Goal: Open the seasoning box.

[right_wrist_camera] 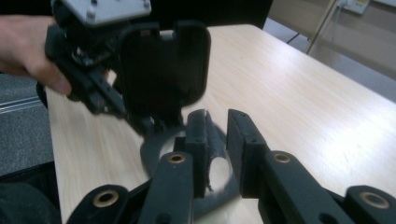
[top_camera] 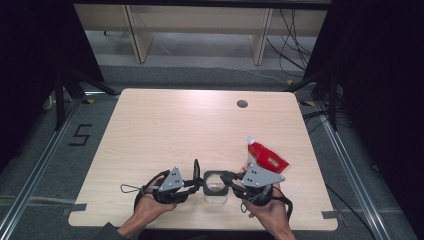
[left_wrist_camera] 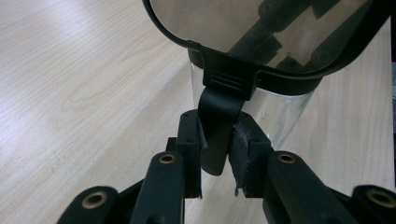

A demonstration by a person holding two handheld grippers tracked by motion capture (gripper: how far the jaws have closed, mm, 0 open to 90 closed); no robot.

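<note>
- High view looks down on a pale wooden desk (top_camera: pixel 190 130), where a clear container (top_camera: pixel 216 192) with a black-rimmed lid (top_camera: pixel 216 180) sits near the front edge, between the two grippers.
- From up there the left gripper (top_camera: pixel 196 181) comes at the container from its left side and the right gripper (top_camera: pixel 231 180) from its right; a hand (top_camera: pixel 150 207) holds the one, another hand (top_camera: pixel 270 212) the other.
- That same overhead angle also takes in a red pouch with a white cap (top_camera: pixel 265 156), lying just behind the right gripper, and a small dark round hole (top_camera: pixel 242 104) far back on the desk.
- Left gripper view gives the close detail that the overhead angle cannot: the jaws are clamped on a black latch tab (left_wrist_camera: pixel 217 135) that hangs down from the lid's rim (left_wrist_camera: pixel 233 74), with the clear wall of the container (left_wrist_camera: pixel 280 114) just behind it.
- The transparent lid panel stands tilted up over the container there.
- Right gripper view shows its own jaws slightly apart, the pads not pressing on anything; a grey blurred part of the lid lies beneath and between them.
- Farther off in that view, the left gripper's body (right_wrist_camera: pixel 159 70) sits in a blurred hand (right_wrist_camera: pixel 28 51).
</note>
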